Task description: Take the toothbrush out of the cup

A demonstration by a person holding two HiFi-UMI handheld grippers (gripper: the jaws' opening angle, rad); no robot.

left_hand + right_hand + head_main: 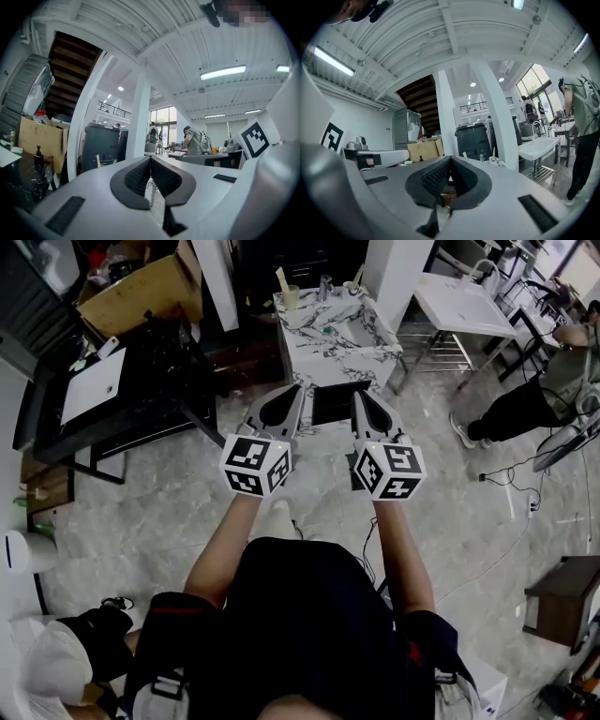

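Note:
A pale toothbrush [280, 279] stands in a small cup [289, 298] on the far left corner of a marble-topped washstand [339, 345]. My left gripper [298, 390] and right gripper [357, 396] are held side by side, level, short of the washstand's near edge and well apart from the cup. Both are shut with nothing between the pads. In the left gripper view the toothbrush [97, 161] shows as a thin pale stick left of the shut jaws. In the right gripper view a thin stick [463, 154], probably the toothbrush, rises just above the gripper's body.
A tap [324, 285] and a second small white vessel [356, 283] stand at the back of the washstand. A black table [141, 399] and cardboard box [141, 292] are on the left. A white table [464, 301] and a standing person [534, 395] are on the right. Cables [506, 474] lie across the floor.

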